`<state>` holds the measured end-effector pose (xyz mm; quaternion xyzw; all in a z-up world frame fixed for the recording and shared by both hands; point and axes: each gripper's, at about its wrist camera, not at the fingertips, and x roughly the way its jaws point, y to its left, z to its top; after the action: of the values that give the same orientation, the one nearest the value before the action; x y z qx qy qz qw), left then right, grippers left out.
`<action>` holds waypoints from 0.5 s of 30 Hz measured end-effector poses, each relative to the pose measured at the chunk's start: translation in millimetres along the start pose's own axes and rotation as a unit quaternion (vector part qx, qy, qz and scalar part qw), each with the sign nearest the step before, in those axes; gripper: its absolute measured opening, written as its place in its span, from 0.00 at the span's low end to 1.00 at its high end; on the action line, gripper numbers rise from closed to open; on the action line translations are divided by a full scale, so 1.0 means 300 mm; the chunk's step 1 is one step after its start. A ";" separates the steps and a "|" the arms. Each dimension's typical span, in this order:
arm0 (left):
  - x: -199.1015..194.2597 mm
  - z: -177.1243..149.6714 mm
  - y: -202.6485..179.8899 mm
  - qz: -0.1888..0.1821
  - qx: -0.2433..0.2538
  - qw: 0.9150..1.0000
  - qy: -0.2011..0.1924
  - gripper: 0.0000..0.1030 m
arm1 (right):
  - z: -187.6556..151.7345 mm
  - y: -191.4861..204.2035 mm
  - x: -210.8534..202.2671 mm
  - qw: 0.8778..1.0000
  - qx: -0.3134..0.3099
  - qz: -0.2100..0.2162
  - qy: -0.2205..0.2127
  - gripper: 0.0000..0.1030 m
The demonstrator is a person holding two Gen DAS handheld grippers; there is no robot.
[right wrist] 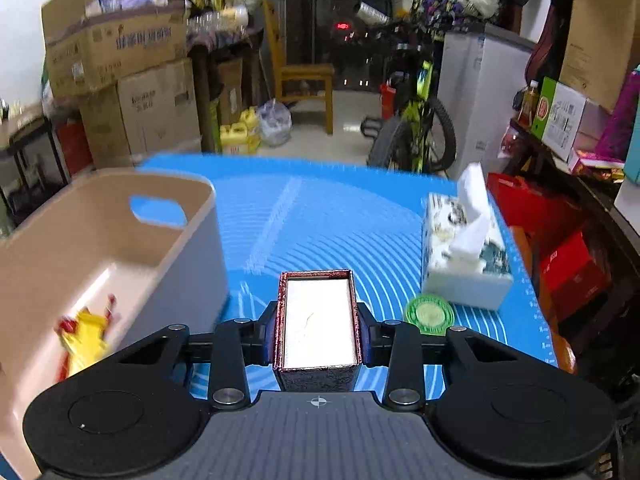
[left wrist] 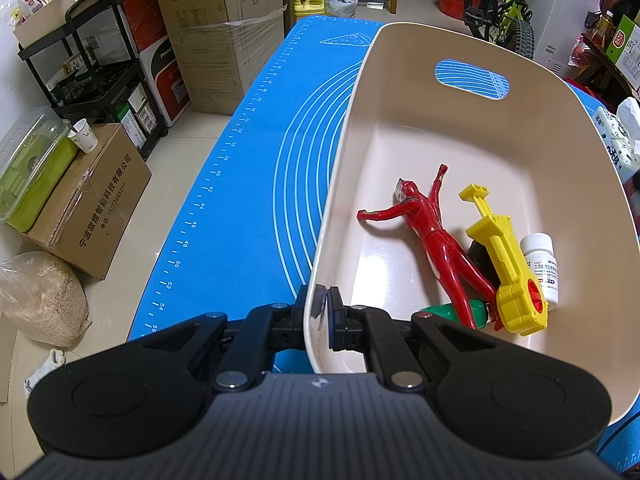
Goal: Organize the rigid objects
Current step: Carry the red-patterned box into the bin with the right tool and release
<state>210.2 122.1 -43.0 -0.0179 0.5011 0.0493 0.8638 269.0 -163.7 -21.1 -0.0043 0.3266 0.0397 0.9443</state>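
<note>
- Clamping the near rim of the beige basket (left wrist: 532, 128), the left gripper (left wrist: 326, 304) has its jaws closed on the plastic wall, at the mat's left side.
- Inside the basket lie a red figure (left wrist: 436, 236), a yellow toy (left wrist: 508, 264) and a white bottle (left wrist: 540, 256), bunched at its near end.
- Right gripper (right wrist: 319, 326) squeezes a small open box (right wrist: 318, 320) with red-patterned sides, above the blue mat (right wrist: 320, 216).
- A green disc (right wrist: 429, 314) touches a tissue box (right wrist: 464, 248) near the mat's right edge.
</note>
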 end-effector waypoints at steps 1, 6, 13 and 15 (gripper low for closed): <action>0.000 0.000 0.000 0.000 0.000 1.000 0.000 0.09 | 0.012 0.010 -0.021 1.000 0.006 0.004 -0.011 0.44; 0.000 0.000 0.000 0.000 0.000 1.000 0.000 0.09 | 0.055 0.065 -0.109 0.997 0.023 0.028 -0.064 0.44; 0.000 0.000 -0.001 0.000 0.000 1.000 0.000 0.09 | 0.075 0.192 -0.146 0.993 0.008 0.082 -0.086 0.44; 0.000 0.000 0.000 0.000 0.000 1.000 0.000 0.09 | 0.069 0.229 -0.132 0.992 -0.001 0.098 -0.075 0.44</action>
<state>210.2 121.9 -43.1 -0.0181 0.5012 0.0494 0.8638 245.4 -97.4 21.0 0.0300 0.2532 0.1329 0.9578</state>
